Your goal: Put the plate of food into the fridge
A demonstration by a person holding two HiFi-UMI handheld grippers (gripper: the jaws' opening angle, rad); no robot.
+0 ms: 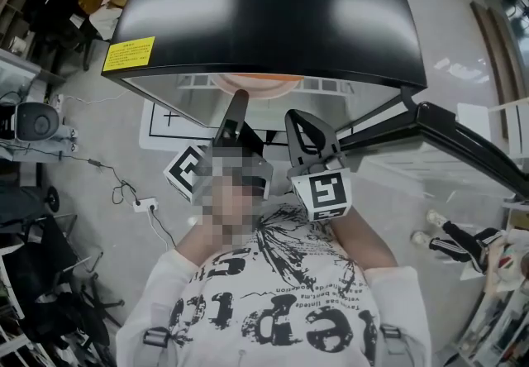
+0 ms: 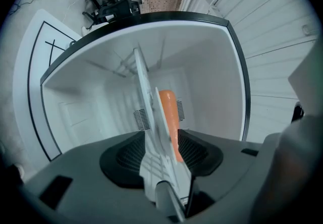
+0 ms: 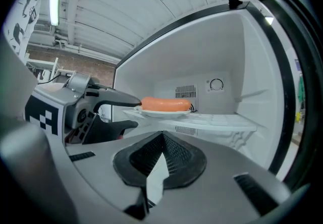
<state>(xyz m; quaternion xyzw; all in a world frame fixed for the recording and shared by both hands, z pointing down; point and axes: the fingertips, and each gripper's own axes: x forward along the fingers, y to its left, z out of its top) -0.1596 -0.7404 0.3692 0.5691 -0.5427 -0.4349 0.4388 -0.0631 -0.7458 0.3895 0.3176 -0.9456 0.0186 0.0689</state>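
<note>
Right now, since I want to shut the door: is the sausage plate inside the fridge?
Inside: the plate with its sausage sits on the white fridge shelf.

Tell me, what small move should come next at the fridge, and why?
Probably draw the left gripper straight back out. The plate with its sausage rests on the fridge shelf, and the jaws stand apart at its rim, not pinching it.
</note>
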